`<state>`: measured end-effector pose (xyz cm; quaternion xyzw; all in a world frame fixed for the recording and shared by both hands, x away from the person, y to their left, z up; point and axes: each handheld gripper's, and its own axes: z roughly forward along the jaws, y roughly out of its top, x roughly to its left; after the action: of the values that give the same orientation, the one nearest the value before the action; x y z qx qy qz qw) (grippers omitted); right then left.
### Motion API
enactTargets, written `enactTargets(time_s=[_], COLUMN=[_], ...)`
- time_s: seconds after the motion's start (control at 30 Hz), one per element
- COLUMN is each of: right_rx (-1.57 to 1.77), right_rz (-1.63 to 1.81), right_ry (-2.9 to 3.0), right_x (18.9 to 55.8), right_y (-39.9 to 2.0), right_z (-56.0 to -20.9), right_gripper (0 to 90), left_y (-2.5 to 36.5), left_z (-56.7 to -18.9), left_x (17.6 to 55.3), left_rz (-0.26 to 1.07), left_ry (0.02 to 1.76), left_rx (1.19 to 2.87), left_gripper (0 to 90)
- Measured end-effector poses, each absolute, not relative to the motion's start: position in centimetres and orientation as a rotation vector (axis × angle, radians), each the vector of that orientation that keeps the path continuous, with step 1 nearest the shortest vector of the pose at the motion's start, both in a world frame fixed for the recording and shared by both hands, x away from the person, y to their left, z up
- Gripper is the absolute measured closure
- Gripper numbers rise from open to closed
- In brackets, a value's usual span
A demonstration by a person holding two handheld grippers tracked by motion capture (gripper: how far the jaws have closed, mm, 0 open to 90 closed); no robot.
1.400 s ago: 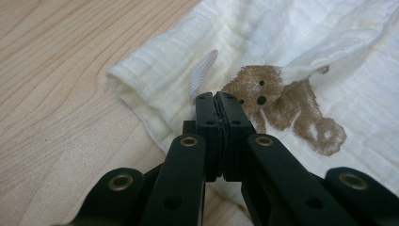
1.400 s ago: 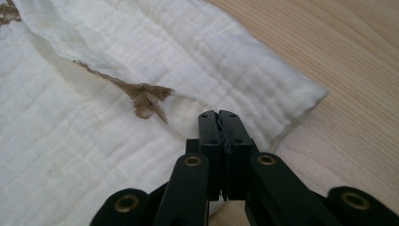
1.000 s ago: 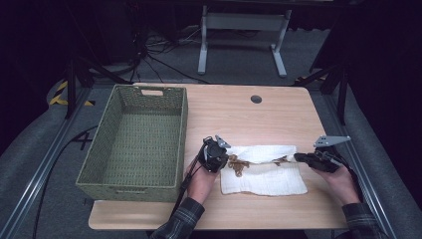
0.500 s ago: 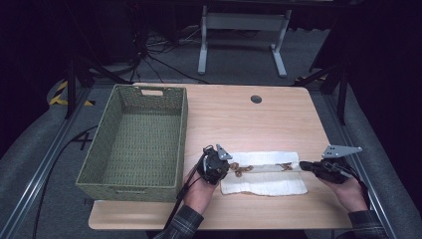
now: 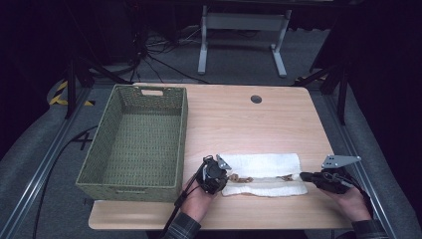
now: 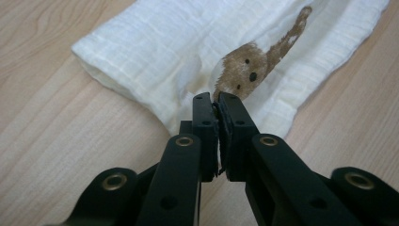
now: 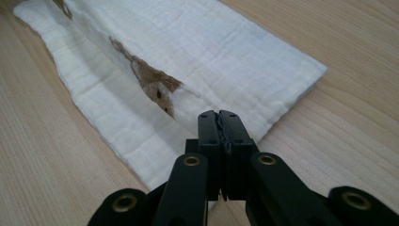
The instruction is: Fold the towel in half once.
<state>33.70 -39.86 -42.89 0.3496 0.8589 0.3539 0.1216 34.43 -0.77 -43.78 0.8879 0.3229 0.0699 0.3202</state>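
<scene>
Pulled nearer since the earlier high view: both grippers drawn toward the table's near edge, right gripper (image 5: 304, 176) also out toward the right, and the white muslin cloth (image 5: 263, 167) now folded into a long narrow strip instead of the looser, wider heap.

Lies on the wooden table (image 5: 239, 119) near the front edge, right of the green wicker basket (image 5: 134, 144), stretched left to right between the two tools. Brown dog print (image 6: 244, 70) showing along the fold seam.

Left gripper (image 5: 226, 175) at the strip's left end, jaws nearly together; have just been easing apart a touch, a sliver of cloth edge apparently between the pads in the left gripper view, grip likely loosening. Right gripper at the right end, jaws pressed together; looks pinched on the cloth's near corner in the right gripper view (image 7: 219, 127), though the fabric between the pads is hard to make out.

Handling guess: very light, soft, limp, no stiffness, sags and unfolds if lifted by one point. Not fragile, not slippery on wood. Best taken at the two end corners of the fold, both layers pinched together.
</scene>
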Motion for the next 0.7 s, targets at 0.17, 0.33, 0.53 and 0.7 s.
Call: enactTargets(time_s=[0.17, 0.33, 0.53, 0.7], right_rx=[1.027, 1.024, 1.024, 1.039], right_rz=[1.065, 1.121, 1.108, 1.103], right_ry=[2.495, 2.460, 2.496, 2.490], right_x=[33.4, 33.1, 33.4, 34.1], right_y=[-40.3, -40.6, -40.1, -40.1], right_z=[-42.7, -41.9, -42.4, -42.7], right_gripper=[79.6, 79.4, 86.0, 89.0], left_y=[-0.3, -0.1, -0.6, -1.3], left_z=[-43.1, -42.3, -42.0, -42.4], left_x=[33.9, 33.9, 34.6, 36.1], left_rz=[0.179, 0.191, 0.193, 0.195], left_ry=[0.843, 0.840, 0.827, 0.833], left_rx=[2.324, 2.269, 2.262, 2.272], left_gripper=[73.7, 74.8, 82.2, 84.9])
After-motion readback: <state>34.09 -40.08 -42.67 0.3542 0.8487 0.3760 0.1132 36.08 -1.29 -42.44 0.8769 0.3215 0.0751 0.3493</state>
